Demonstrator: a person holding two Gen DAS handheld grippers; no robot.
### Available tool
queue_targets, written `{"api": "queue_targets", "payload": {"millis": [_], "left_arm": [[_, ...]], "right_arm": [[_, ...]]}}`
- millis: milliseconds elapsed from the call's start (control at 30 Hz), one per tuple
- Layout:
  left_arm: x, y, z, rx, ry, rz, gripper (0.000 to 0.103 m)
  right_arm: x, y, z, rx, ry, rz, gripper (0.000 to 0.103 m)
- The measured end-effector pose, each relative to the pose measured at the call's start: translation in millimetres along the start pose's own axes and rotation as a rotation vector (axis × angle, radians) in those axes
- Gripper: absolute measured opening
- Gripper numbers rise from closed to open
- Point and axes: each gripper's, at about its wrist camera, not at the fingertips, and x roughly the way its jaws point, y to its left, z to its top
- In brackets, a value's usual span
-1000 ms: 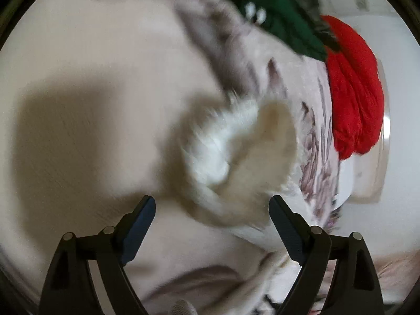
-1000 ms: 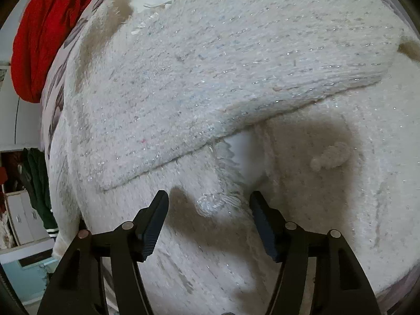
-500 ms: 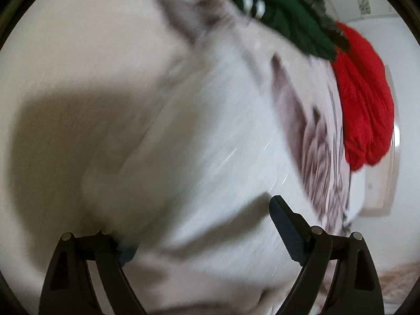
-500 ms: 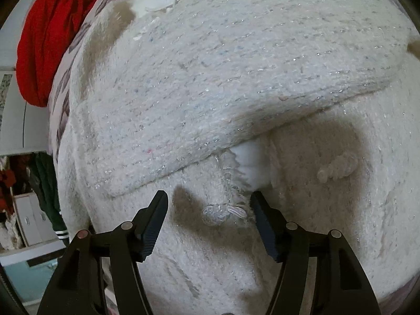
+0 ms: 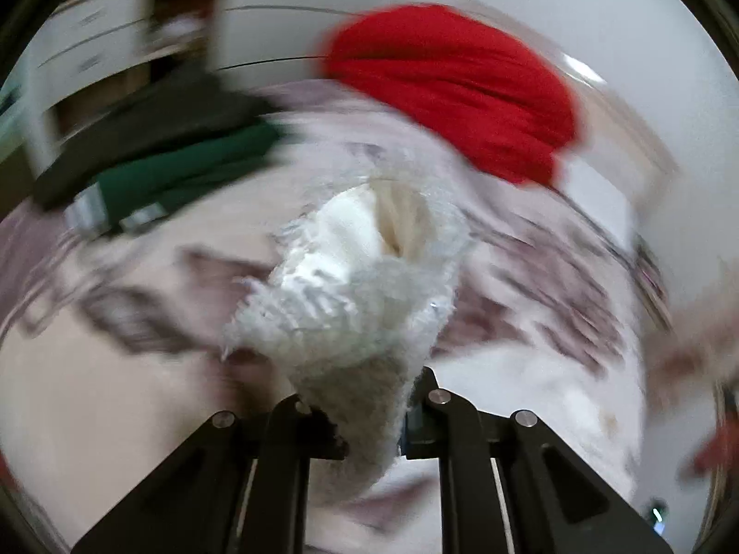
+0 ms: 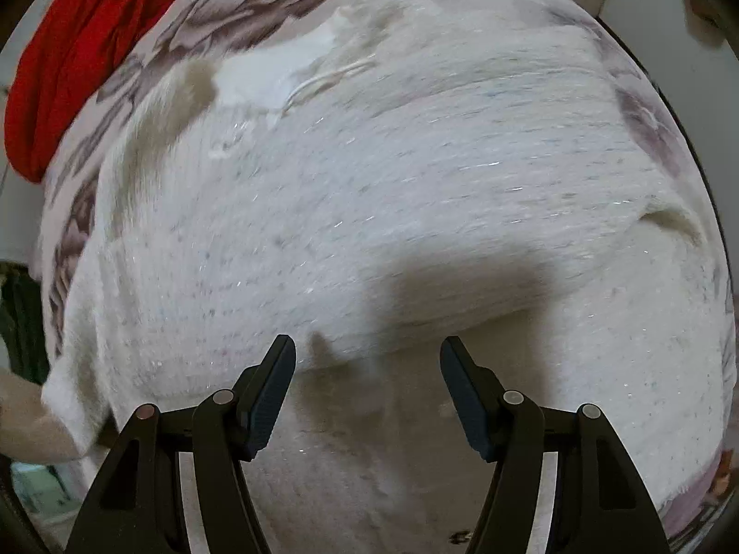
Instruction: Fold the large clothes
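Note:
A fluffy white knit sweater lies spread on a floral bedspread, with one sleeve folded across its body. My right gripper is open and empty just above the sweater, near the sleeve's lower edge. In the left wrist view my left gripper is shut on a sleeve end of the sweater, which sticks up and forward from the jaws with its cuff opening facing the camera. That view is motion blurred.
A red garment is piled at the far side of the bed, also seen in the right wrist view. A dark green garment lies to its left. A white wall and furniture stand behind.
My left gripper has shut on the sleeve end and lifted it, swinging toward the red garment. My right gripper has drawn back a little over the sweater and stays open.

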Motion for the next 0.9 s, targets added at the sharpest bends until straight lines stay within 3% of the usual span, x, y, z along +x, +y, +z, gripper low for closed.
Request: {"api": "queue_targets", "payload": {"millis": [100,233,333,400,467,500,533,600,733,767,900], "left_arm": [[0.8,-113.4,-25.4,0.172,0.047,-0.151,0.01],[29.0,-257.4,-90.6,0.319,0.221,-0.355,0.01],[55.8,-338.3,-152.1,0.451,0.351,-0.415,0.011],[77.0,-374.4,-194.4,0.535,0.447,-0.405,0.013],[94.9,-386.9,-217.7,0.595,0.489,-0.365,0.023],[98.6,-391.5,-229.2,0.621,0.501,-0.356,0.036],[99.1,-393.1,-235.5,0.635,0.516,-0.369,0.058],[92.2,-389.2,-237.8,0.646,0.523,-0.394,0.089],[69.8,-355.7,-213.5,0.64,0.474,-0.332,0.09],[83.6,-344.5,-201.3,0.627,0.465,-0.3,0.09],[96.9,-267.9,-147.1,0.566,0.342,-0.047,0.09]], "right_arm": [[-15.1,-38.1,9.4,0.058,-0.003,0.021,0.067],[-39.9,-107.8,21.1,0.138,-0.021,0.011,0.067],[-48.8,-168.6,29.6,0.184,-0.019,-0.005,0.067],[-52.8,-200.6,32.2,0.209,-0.01,0.003,0.067],[-56.4,-230.4,35.3,0.233,0.0,0.021,0.067],[-59.3,-245.9,36.1,0.243,0.0,0.035,0.067],[-62.4,-259.3,36.4,0.248,-0.004,0.051,0.067],[-66.9,-278.8,39.1,0.256,-0.008,0.076,0.067],[-75.8,-299.0,43.3,0.289,-0.015,0.18,0.068],[-76.4,-299.3,46.0,0.299,-0.018,0.215,0.068],[-71.5,-278.3,68.9,0.304,-0.029,0.352,0.068]]}}
